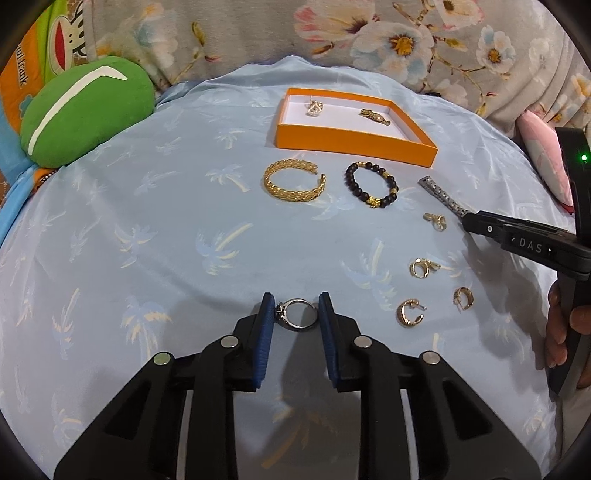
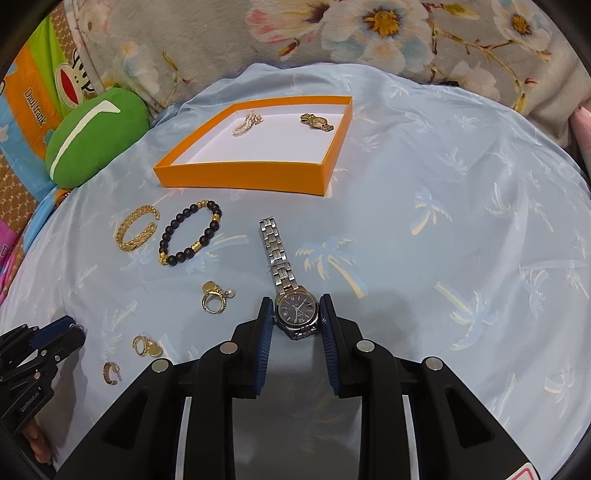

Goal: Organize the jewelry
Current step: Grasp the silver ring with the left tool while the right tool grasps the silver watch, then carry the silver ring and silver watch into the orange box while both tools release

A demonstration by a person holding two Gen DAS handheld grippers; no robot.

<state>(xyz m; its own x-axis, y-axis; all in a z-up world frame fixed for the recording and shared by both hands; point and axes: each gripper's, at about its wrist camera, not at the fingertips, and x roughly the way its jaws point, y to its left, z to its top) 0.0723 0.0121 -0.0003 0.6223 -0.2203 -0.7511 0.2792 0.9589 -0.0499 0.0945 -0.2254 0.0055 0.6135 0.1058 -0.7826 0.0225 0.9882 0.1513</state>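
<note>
Left gripper (image 1: pixel 296 308): blue pads clenched on a silver ring (image 1: pixel 297 314), which stands between them at the near edge of the pale blue palm-print cloth (image 1: pixel 147 229), well short of the orange tray (image 1: pixel 354 142). Right gripper (image 2: pixel 296 314): pads closed against both sides of the case of a silver wristwatch (image 2: pixel 295 310) with a dark dial; its steel band runs away toward the tray.

Nearer than the tray, on the cloth: three gold hoop earrings (image 1: pixel 410 313), (image 1: pixel 463 298), (image 1: pixel 421 266); a gold charm ring (image 1: pixel 436 220); then, just in front of the tray's near wall, a black bead bracelet (image 1: pixel 372 185) with gold spacers and a braided gold cuff bangle (image 1: pixel 293 180), side by side, the bangle on the left.

Inside the tray, on its white floor: a pale pearl-like piece (image 1: pixel 314 108) at the far left and a small gold watch (image 1: pixel 375 116) at the far right, well apart.

Left of the tray, off the cloth: a green cushion (image 1: pixel 86 110). Beyond the tray: a floral blanket (image 1: pixel 369 33).
</note>
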